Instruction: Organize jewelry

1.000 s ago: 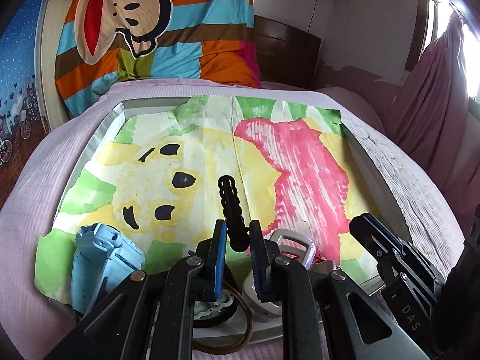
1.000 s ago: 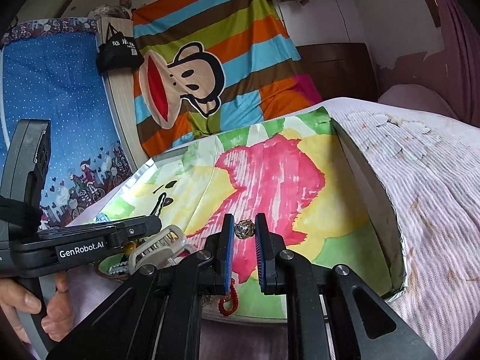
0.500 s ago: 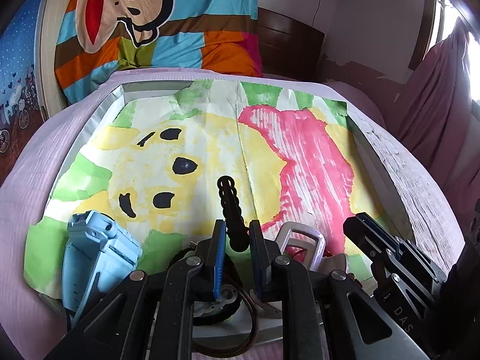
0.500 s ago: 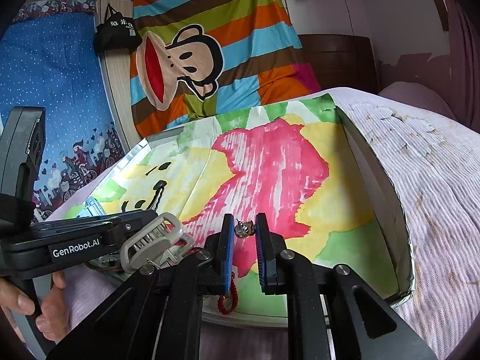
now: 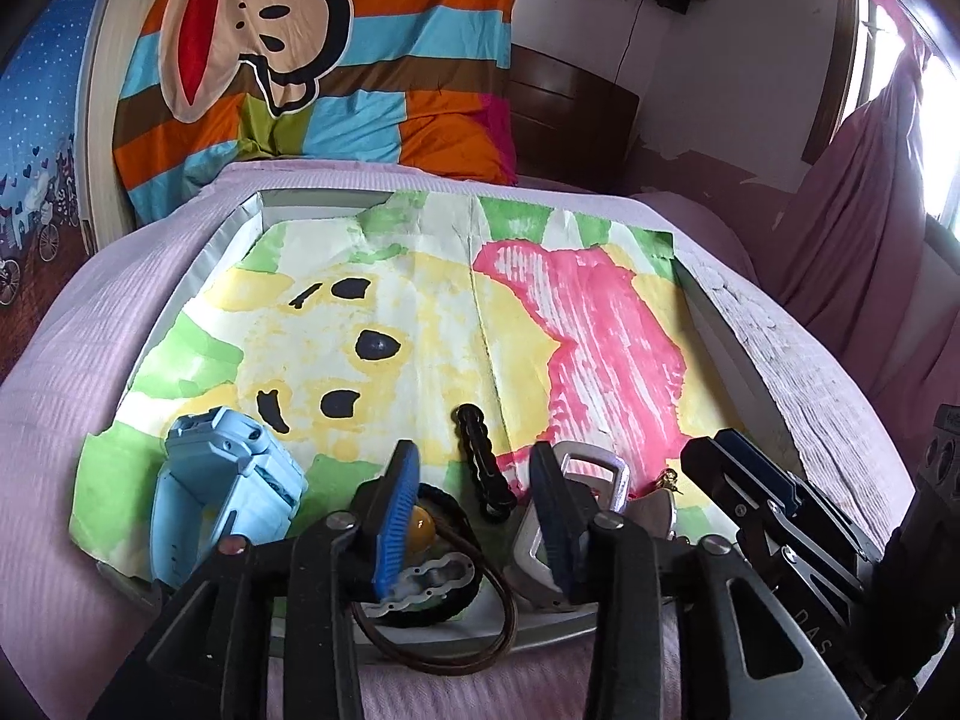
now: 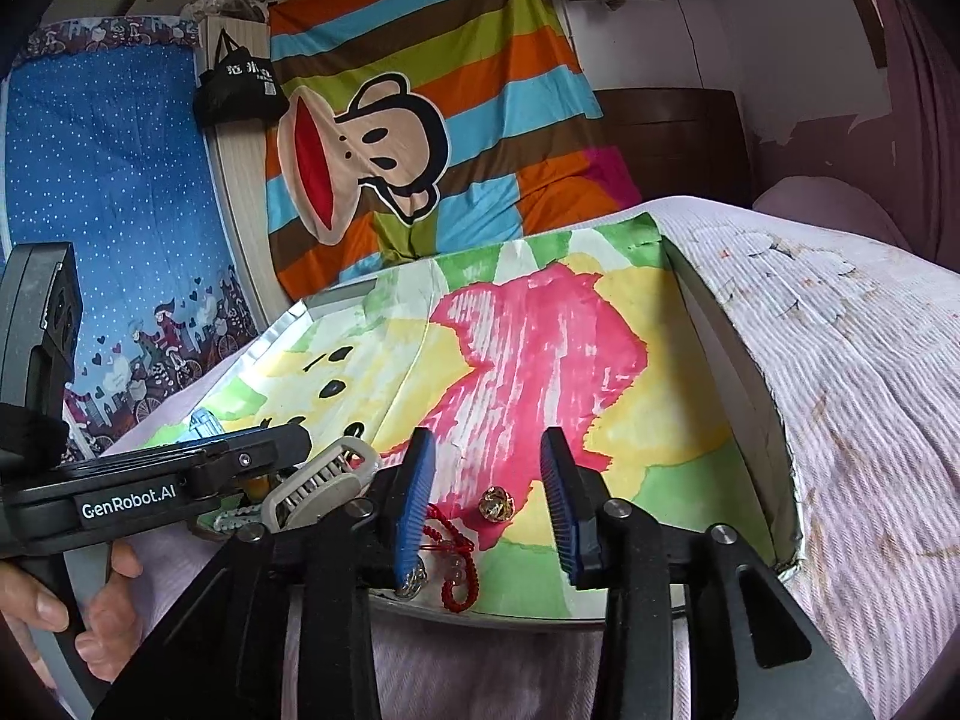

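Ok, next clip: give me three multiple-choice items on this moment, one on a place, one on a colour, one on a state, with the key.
1. Where does the gold bell lie?
A. on the painted paper in the tray, between the right gripper fingers
B. on the pink bedcover
C. inside the blue watch

2. What colour is the beaded strap ahead of the left gripper?
A. white
B. black
C. red

3. How do the two grippers stand?
A. both shut
B. only the left open
C. both open

Key: 1 A, the bell rests on the paper in the gap between the fingers. 2 B, the strap is black against yellow paint. 3 C, each pair of jaws stands apart, gripping nothing.
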`<action>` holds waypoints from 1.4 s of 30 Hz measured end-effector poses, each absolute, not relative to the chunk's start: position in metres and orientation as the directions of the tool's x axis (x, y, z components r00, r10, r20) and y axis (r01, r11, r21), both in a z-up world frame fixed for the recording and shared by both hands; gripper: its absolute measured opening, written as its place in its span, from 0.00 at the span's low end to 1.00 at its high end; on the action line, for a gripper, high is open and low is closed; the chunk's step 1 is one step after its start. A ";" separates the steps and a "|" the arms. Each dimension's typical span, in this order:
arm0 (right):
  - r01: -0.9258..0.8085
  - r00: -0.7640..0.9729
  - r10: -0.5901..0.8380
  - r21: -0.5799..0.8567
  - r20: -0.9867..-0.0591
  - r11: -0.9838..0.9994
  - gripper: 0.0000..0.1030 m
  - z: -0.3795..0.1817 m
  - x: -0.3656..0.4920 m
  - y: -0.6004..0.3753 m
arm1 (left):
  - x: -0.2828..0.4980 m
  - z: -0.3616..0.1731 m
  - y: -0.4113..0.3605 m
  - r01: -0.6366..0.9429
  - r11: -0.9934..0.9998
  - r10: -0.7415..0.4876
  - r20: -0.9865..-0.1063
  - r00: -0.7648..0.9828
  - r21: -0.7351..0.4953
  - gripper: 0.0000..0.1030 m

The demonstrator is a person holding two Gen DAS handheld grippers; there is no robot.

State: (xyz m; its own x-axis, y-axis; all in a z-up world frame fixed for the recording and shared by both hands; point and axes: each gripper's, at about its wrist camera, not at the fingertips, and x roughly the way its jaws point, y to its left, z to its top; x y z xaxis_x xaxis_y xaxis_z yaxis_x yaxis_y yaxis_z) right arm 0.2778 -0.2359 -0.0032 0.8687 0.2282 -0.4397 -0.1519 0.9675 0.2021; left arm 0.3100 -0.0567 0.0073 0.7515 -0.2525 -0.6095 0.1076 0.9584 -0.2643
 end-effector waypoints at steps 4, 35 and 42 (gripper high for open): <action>-0.136 0.892 0.215 0.219 -0.397 0.966 0.42 0.001 0.266 -0.244 | 0.300 0.013 -0.054 0.097 0.962 -0.233 -0.580 0.781 -0.257 0.43; -0.166 0.979 0.186 0.197 -0.087 0.966 0.99 0.037 0.158 -0.253 | 0.194 0.034 -0.021 -0.031 0.980 -0.043 -0.360 0.932 -0.199 1.00; -0.184 0.978 0.196 0.138 -0.078 0.973 0.99 0.044 0.140 -0.240 | 0.173 0.038 -0.017 -0.040 0.982 -0.025 -0.332 0.943 -0.187 1.00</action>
